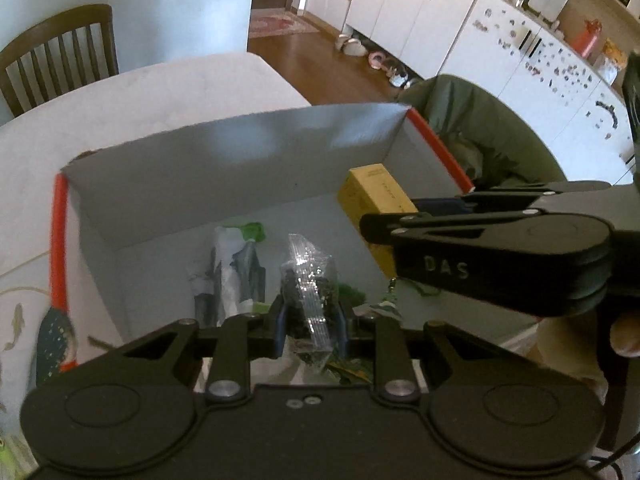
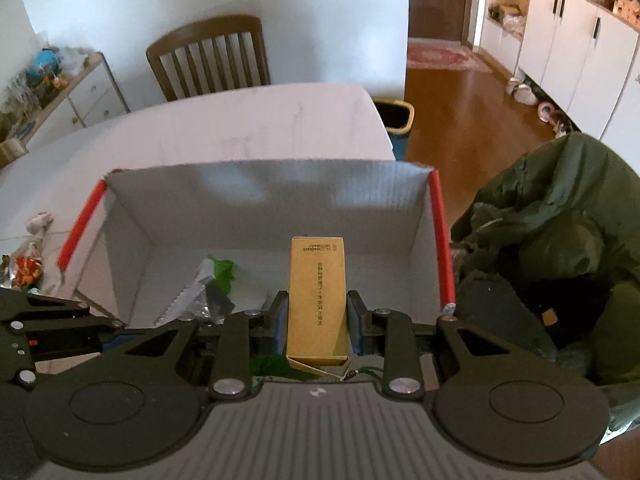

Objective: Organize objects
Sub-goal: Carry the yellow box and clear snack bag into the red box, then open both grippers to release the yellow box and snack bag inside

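Observation:
A white cardboard box (image 1: pixel 224 148) (image 2: pixel 264 188) with red-taped side edges stands open on the table. Over its inside my left gripper (image 1: pixel 310 326) is shut on a clear crinkly packet (image 1: pixel 308 280) with dark contents. My right gripper (image 2: pixel 316 320) is shut on a yellow carton (image 2: pixel 318 296) (image 1: pixel 372 196) with printed text, held above the box's right half. In the left wrist view the right gripper (image 1: pixel 380 220) reaches in from the right. A silver and green packet (image 1: pixel 232 264) (image 2: pixel 208 280) lies on the box floor.
A white table (image 2: pixel 240 120) carries the box. A wooden chair (image 2: pixel 212 56) stands behind it. A dark green jacket (image 2: pixel 560 232) is heaped at the right. Small toys (image 2: pixel 28 268) lie left of the box. A bin (image 2: pixel 394 120) sits on the wooden floor.

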